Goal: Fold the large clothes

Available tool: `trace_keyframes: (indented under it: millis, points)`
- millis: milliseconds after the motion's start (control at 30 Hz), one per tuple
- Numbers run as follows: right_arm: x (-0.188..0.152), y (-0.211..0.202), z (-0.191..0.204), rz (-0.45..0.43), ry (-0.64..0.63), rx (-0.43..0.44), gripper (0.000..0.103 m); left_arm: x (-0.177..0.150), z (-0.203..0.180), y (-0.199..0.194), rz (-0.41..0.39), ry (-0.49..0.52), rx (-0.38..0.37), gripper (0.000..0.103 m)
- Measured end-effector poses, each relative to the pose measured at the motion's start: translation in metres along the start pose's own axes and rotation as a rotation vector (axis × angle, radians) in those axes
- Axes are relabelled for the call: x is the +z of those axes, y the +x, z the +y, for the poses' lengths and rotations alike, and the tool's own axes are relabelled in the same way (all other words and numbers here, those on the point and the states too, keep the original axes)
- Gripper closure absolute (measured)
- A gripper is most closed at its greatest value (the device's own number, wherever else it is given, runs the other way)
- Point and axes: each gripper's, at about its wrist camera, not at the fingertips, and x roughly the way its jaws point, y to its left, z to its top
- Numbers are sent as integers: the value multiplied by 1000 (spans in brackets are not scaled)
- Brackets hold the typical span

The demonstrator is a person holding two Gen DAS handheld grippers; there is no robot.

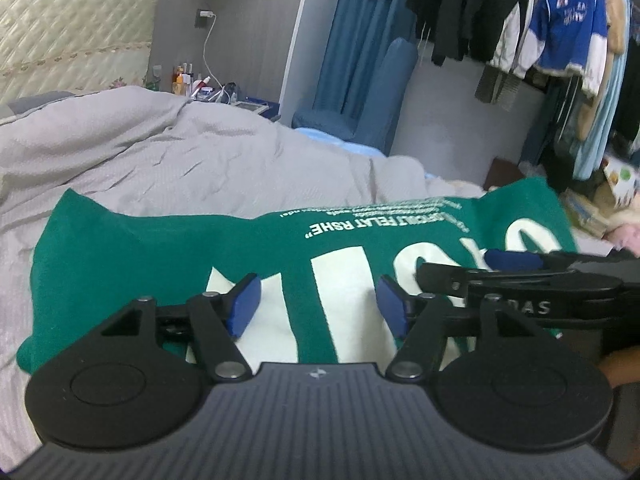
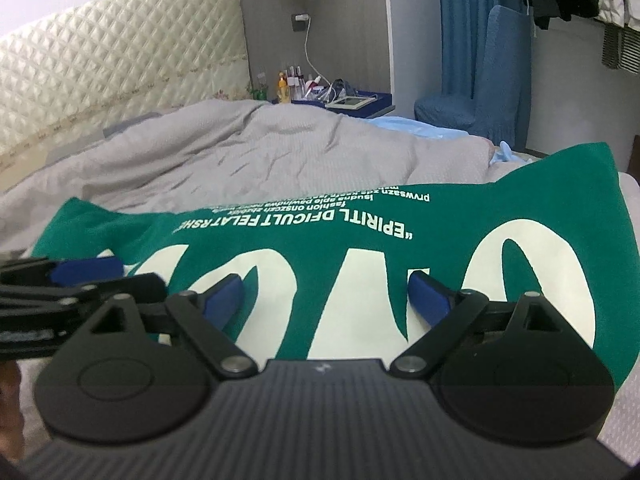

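Fingers: left gripper (image 1: 316, 308) and right gripper (image 2: 324, 300) are standing wide, holding nothing, over the green sweatshirt (image 2: 360, 240).
Risk: sweatshirt's near edge is lying loose on the grey duvet (image 1: 160, 148); grabbing duvet too is likely.

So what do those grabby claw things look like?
Each one is black plastic. The left gripper and the right gripper each have two fingers with flat blue pads, thin black link bars with silver pins, two round black discs, and a ribbed dark grey body with a tiny white logo.
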Motion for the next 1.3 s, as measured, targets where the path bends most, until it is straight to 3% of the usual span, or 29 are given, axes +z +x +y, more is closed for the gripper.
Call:
trace_keyframes:
  millis: [100,233,567,667,733,933,1167,1300]
  points:
    - [3,-7,0,2,10,2,12,-4,2,-25,-28,-65,-13,22]
    - [7,-23,-10,5,103,28,14,-9,7,-54,-36,-153,-10,22]
    - [-8,-70,-30,56,315,43,13,-32,33,-76,58,-413,-22,19]
    - [-20,-74,-38,87,416,67,11,-38,49,-71,79,-522,-32,18]
    - [-27,-71,-49,115,531,99,0,-44,65,-67,95,-643,-60,18]
    - [-49,-57,-82,149,830,175,0,-70,107,-57,106,-1017,-190,17]
    - [-87,-32,-102,132,1168,217,0,-97,132,-40,88,-1251,-225,17]
    - [-90,-18,-112,50,1231,204,0,-99,142,-29,43,-1318,-238,17]
